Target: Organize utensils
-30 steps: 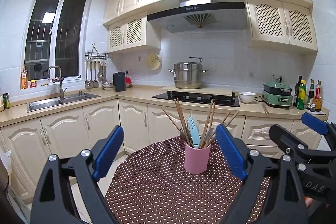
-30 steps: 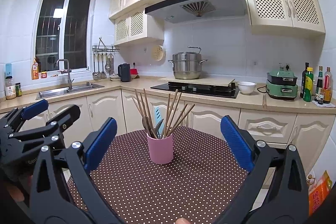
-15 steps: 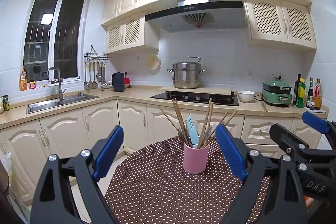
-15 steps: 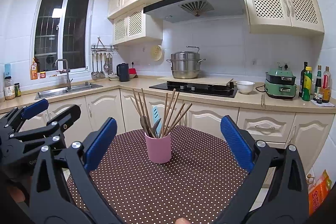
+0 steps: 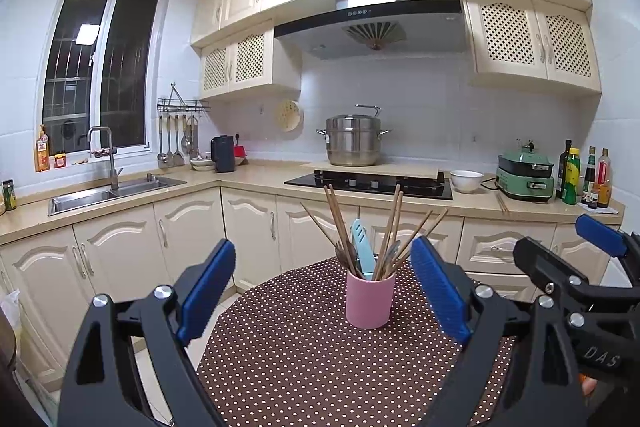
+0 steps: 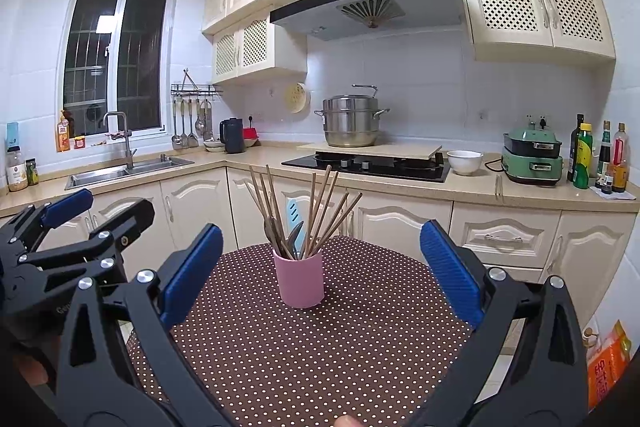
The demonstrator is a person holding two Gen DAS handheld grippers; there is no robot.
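Observation:
A pink cup (image 5: 370,301) (image 6: 301,282) stands upright near the far side of a table with a brown polka-dot cloth (image 5: 304,355) (image 6: 320,339). It holds several wooden chopsticks (image 5: 340,223) (image 6: 320,203), a light blue spatula (image 5: 362,239) (image 6: 294,213) and dark metal utensils. My left gripper (image 5: 322,283) is open, held short of the cup, with nothing between its blue pads. My right gripper (image 6: 320,263) is open too, likewise short of the cup and holding nothing. Each gripper shows at the edge of the other's view.
Behind the table runs a kitchen counter with a sink (image 5: 108,193), a black hob (image 5: 370,183) with a steel pot (image 5: 354,141), a white bowl (image 5: 466,181), a green cooker (image 5: 526,177) and bottles (image 5: 584,173). Ladles hang from a wall rack (image 5: 178,143).

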